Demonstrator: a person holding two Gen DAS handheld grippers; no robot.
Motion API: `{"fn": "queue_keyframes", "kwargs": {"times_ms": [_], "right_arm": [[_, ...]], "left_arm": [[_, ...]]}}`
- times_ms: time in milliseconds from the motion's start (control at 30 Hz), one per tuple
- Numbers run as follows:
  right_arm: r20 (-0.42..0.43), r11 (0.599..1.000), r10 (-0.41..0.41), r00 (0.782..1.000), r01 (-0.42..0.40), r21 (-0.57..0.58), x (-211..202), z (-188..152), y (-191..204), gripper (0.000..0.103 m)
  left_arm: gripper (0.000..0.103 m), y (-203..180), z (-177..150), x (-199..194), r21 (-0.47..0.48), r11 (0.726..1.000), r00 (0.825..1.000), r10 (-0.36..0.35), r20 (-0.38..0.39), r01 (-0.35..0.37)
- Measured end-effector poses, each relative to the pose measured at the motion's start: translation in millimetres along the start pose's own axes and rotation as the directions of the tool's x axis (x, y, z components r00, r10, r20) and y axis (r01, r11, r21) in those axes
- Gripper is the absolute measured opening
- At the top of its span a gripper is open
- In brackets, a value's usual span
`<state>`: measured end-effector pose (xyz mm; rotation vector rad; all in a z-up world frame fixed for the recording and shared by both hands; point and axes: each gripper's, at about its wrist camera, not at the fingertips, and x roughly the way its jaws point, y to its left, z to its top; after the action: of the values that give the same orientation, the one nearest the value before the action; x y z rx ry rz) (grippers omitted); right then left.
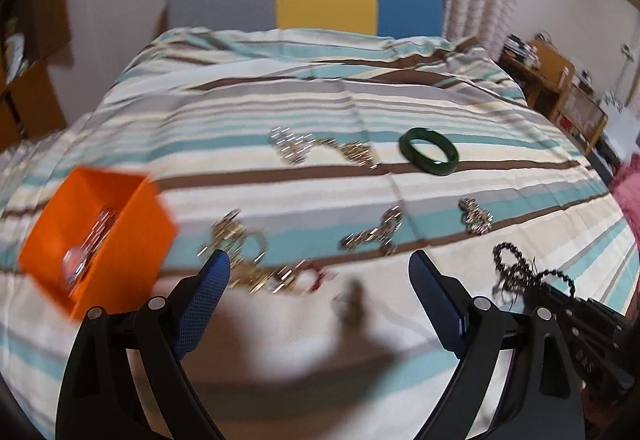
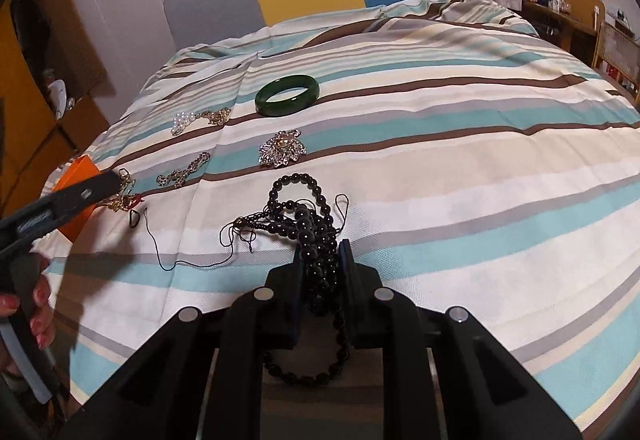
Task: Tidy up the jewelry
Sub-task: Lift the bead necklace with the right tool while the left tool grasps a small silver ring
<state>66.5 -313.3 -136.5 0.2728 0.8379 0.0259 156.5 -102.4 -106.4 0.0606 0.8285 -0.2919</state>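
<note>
Two grippers over a striped bedspread.
Right gripper clamps the black beads, near of the green bangle; left gripper gapes empty beside the orange box.

Black linkage arms, silver rivets, blue-padded jaws, red-painted fingernails
</note>
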Motion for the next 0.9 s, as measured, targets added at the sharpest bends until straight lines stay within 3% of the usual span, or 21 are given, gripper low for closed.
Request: {"fn": "queue_keyframes", "kwargs": {"times_ms": [133,200,367,467,533,567,600,900], "right_arm": [[-0.004,1.000,0.014,1.000,-0.014,0.012,0,0,-2,0.015],[-0.004,1.000,0.018,1.000,-0.018,0.015,1,0,-3,0.015],[-0.006,0.999,0.029,1.000,-0.029,0.022,2,0,-5,0.015],[-0.006,0.999,0.032,0.999,-0.031,0.024,2,0,-6,0.015],[-0.005,0.999,0.030,1.000,-0.030,0.023,1,0,-6,0.015],[-0.003,0.999,0.028,1.000,-0.028,0.020,1,0,-5,0.015],[-0.002,0.999,0.026,1.000,-0.026,0.018,1,0,-5,0.015],[0.055,0.999,0.048,0.997,-0.048,0.009,-16,5,2,0.012]], "left_arm": [[0.089,-18,15,26,0.049,0.998,0.999,-0.025,-0.032,0.027],[0.074,-25,20,41,0.073,0.996,0.997,-0.043,-0.062,0.047],[0.054,-40,23,70,0.147,0.987,0.991,-0.049,-0.125,0.067],[0.046,-48,20,75,0.198,0.978,0.992,-0.032,-0.125,0.057],[0.032,-49,20,74,0.198,0.978,0.991,-0.046,-0.124,0.070],[0.018,-50,19,74,0.206,0.976,0.991,-0.051,-0.122,0.075],[0.012,-50,18,73,0.213,0.974,0.991,-0.056,-0.122,0.082],[0.012,-39,21,44,0.138,0.982,0.991,-0.120,-0.063,0.128]]}}
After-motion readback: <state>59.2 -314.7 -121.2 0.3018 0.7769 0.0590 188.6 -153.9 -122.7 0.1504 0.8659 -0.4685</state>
